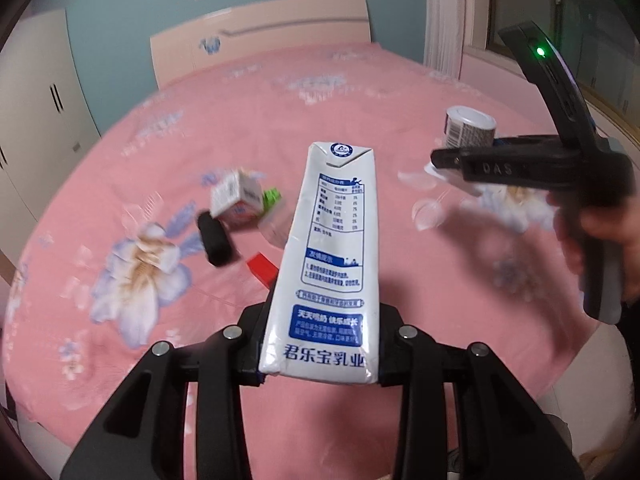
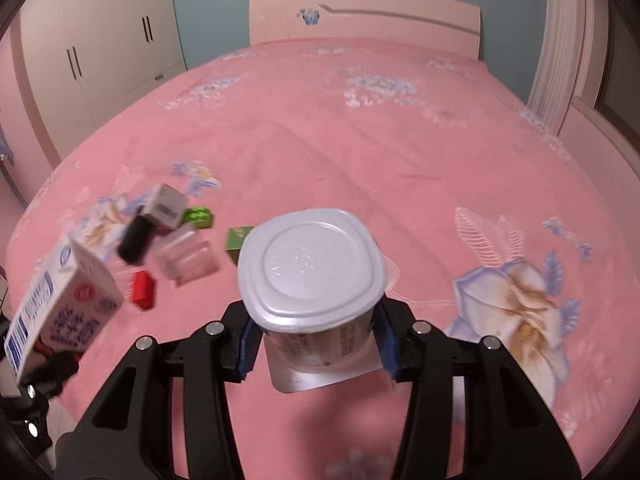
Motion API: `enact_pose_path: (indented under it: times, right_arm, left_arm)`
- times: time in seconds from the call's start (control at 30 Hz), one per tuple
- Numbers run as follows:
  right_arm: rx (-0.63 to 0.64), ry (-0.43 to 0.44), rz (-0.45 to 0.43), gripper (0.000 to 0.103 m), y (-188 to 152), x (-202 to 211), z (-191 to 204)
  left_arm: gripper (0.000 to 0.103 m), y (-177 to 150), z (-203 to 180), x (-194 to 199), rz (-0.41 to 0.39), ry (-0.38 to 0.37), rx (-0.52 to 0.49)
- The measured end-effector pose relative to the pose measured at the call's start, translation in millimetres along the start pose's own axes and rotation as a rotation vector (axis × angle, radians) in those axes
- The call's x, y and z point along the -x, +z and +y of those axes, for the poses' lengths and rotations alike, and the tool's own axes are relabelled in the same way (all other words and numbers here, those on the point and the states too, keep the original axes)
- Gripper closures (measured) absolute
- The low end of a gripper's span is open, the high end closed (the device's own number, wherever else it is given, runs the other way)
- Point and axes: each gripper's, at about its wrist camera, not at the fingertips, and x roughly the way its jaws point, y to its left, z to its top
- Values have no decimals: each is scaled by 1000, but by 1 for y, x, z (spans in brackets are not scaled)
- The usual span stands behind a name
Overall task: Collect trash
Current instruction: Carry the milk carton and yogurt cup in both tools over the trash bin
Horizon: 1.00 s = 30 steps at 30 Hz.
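Observation:
My left gripper point(image 1: 320, 354) is shut on a white and blue milk carton point(image 1: 332, 260) and holds it upright above the pink bed. The carton also shows at the left of the right wrist view point(image 2: 64, 308). My right gripper point(image 2: 316, 346) is shut on a white yogurt cup point(image 2: 312, 276), held bottom up, its peeled lid point(image 2: 320, 378) hanging below. The right gripper point(image 1: 460, 160) with the cup point(image 1: 468, 126) shows at the right of the left wrist view. More trash lies on the bed: a small white box point(image 1: 238, 198), a black cylinder point(image 1: 216, 240), a red piece point(image 1: 262, 268), a clear plastic wrapper point(image 2: 186, 256).
The pink flowered bedspread point(image 2: 360, 140) fills both views. Green boxes point(image 2: 238, 242) lie near the pile. A headboard point(image 2: 360, 16) stands at the far end, a wardrobe point(image 2: 100, 40) at the left, curtains and a window point(image 1: 520, 8) at the right.

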Motion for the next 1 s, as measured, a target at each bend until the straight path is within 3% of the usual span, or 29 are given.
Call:
enact_pose_path:
  times: [0.27,0.6,1.0]
  right_arm:
    - [38,6,-74,54,-20,96,17]
    - [78,22,-159,54,-56,195,42]
    - [151,66,-213,54,-103,264,88]
  left_arm:
    - [64,-9,-13,82,-116,69,-49]
    - [64,-40,-26,160,-205,124,-82]
    - [64,-87,-35,217,-265,184,-86]
